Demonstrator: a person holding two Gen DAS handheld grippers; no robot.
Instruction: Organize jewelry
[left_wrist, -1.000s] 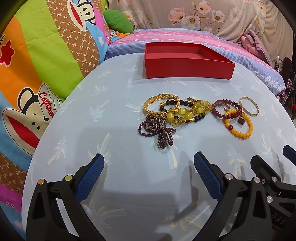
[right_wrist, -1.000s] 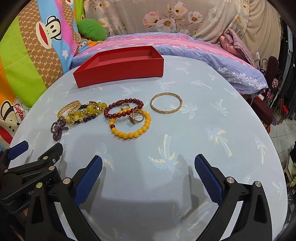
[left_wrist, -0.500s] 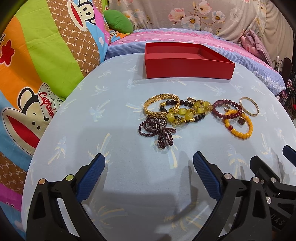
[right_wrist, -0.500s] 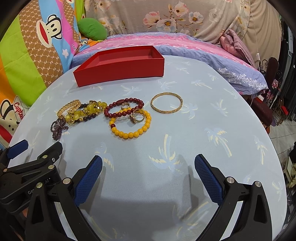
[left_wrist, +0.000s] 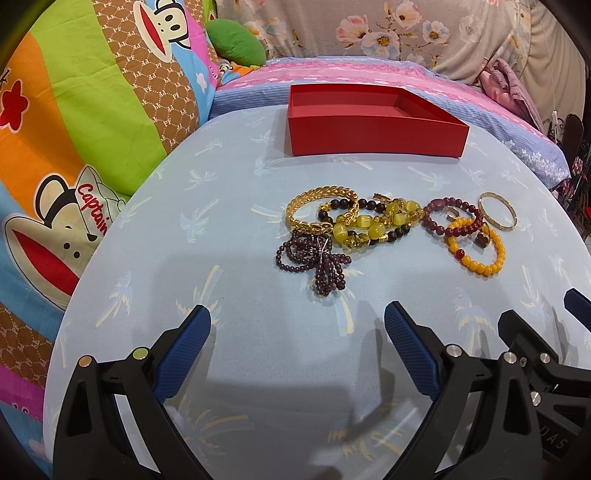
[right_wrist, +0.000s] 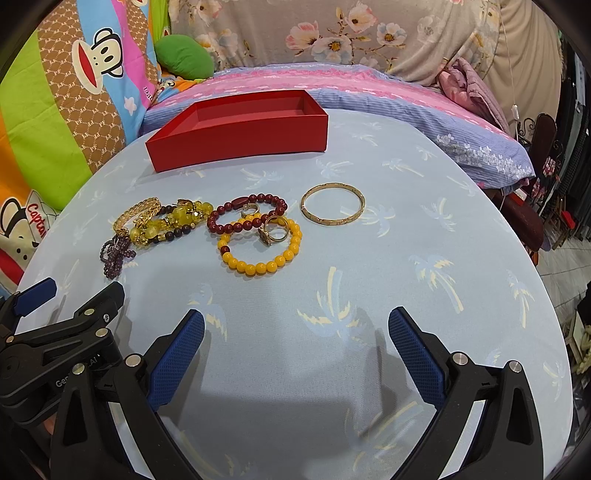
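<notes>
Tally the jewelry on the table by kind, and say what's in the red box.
Beaded bracelets: 4 (purple, yellow-green with dark beads, maroon, orange-yellow)
Gold bracelets: 2 (braided, thin bangle)
Rings: 2
Total: 8
Red box: no jewelry visible inside.

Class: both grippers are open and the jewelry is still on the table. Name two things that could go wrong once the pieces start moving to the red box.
1. The gold chain bracelet, yellow-green bead bracelet and purple bead strand lie overlapping, so lifting one may drag the others.
2. A ring rests on the orange bead bracelet; picking up that bracelet could tip the ring off, and it might roll across the table.
</notes>
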